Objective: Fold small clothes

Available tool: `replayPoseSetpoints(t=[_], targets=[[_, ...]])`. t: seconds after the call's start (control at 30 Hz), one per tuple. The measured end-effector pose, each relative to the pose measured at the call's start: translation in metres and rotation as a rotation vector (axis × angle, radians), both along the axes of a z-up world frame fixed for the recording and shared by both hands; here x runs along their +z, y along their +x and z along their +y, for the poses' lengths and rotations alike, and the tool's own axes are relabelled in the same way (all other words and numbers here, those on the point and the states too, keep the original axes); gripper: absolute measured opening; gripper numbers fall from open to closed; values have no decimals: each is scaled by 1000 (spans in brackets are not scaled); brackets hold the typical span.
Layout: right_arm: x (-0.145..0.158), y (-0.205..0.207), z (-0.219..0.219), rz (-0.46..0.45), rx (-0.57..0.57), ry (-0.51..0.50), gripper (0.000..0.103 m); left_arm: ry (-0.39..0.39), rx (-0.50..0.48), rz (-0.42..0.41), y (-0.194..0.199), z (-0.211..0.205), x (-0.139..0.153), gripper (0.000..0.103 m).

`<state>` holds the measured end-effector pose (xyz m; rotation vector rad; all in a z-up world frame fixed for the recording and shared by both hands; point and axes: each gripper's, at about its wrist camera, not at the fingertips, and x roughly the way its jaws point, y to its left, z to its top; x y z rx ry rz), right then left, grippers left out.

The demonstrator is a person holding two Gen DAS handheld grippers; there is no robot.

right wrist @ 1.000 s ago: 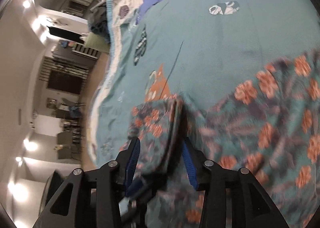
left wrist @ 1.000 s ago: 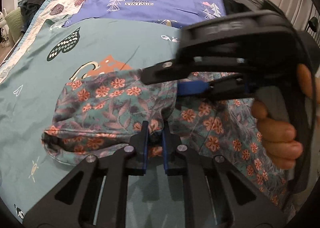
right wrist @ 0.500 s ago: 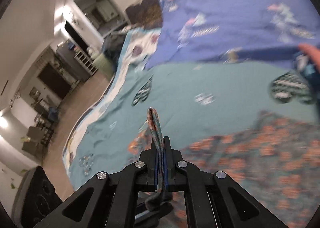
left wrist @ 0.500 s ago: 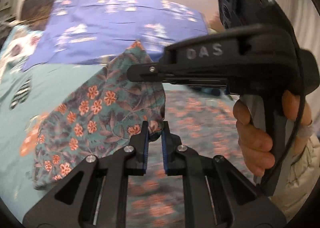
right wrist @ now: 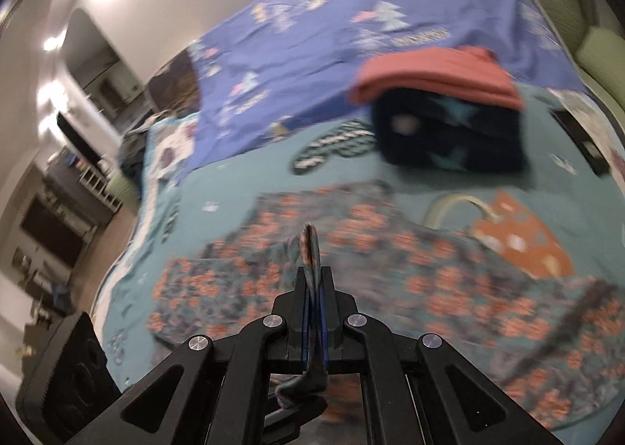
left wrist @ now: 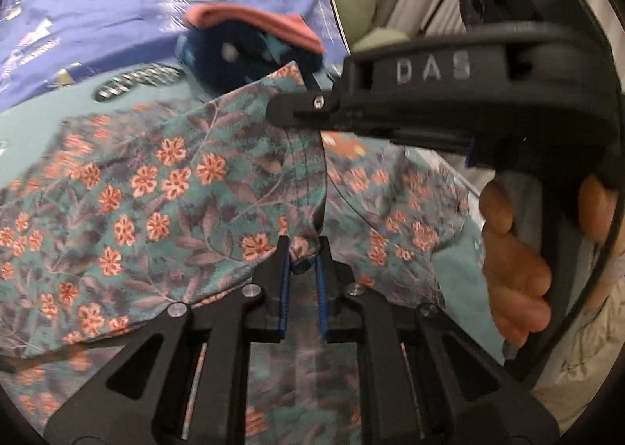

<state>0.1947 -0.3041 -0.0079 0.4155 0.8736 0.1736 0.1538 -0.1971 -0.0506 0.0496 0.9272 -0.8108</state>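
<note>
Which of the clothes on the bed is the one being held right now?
The floral garment, teal with orange flowers, is pinched by both the left gripper and right gripper. The pink piece and dark blue piece sit stacked, untouched.

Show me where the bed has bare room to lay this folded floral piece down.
Bare teal bedspread lies left of the floral garment, between it and the purple sheet. A smaller patch sits near the orange print. The stack of folded clothes crowds the far right; both grippers hold floral cloth.
</note>
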Motion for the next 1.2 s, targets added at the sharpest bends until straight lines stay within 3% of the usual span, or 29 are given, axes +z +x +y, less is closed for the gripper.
replayPoseSetpoints(t=[0.2,0.37,0.43,0.5,0.57,0.63,0.7,0.8,1.0,1.1,1.2], targets=[[-24,-15,-48,26,-91,41,4,46,-46,9,-10,-35,-14,14],[-33,-21,-68,30,-153,38,5,53,-52,29,-9,-37,-21,17],[-36,-22,-73,40,-181,17,6,36,-58,56,-10,-33,-20,25],[-40,-22,-76,58,-211,2,6,18,-70,104,-16,-21,-16,46],[-40,-28,-77,60,-224,-8,7,-9,-107,71,-28,-5,-4,53],[-36,-34,-71,52,-210,-26,7,25,-112,-37,-41,16,8,56],[-29,-43,-58,36,-162,-46,7,64,-59,-129,-40,47,15,59],[-22,-52,-33,29,-81,-64,9,81,82,-149,-20,107,18,59],[-24,-36,27,65,55,-111,14,32,483,-48,57,261,5,58],[-26,-21,64,72,128,-109,17,-25,521,72,87,308,-15,57],[-32,-11,110,80,233,-132,20,-144,459,217,113,318,-38,57]])
